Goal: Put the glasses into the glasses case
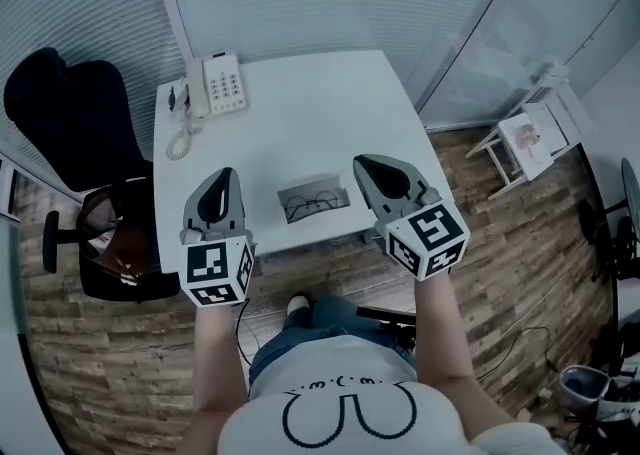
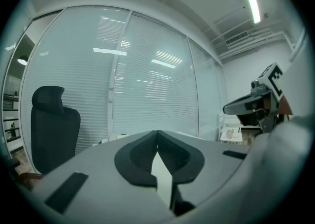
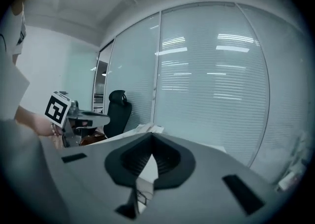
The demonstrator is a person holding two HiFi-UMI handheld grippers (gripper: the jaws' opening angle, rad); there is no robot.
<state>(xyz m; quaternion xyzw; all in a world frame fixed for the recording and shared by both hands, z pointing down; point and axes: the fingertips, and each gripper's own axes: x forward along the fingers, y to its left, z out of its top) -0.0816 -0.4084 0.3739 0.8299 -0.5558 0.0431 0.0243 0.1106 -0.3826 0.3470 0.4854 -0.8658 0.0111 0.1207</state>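
Item: thin dark wire-rimmed glasses (image 1: 312,205) lying inside open grey rectangular case (image 1: 296,190), near edge of white surface (image 1: 300,113) | left claw (image 1: 227,175), right claw (image 1: 361,160): both hovering closed, empty | step: placing seemingly done; next: likely shutting case.

Smooth matt white table (image 1: 300,113), wood-plank floor (image 1: 520,263), thin wire-framed glasses (image 1: 312,205), plastic telephone (image 1: 222,83)

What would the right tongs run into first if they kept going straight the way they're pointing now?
Nothing close. The right tongs, shut and empty, point nearly level over the white table at the blind-covered glass wall. Probably that wall, unless their slight downward tilt meets the table's far end first.
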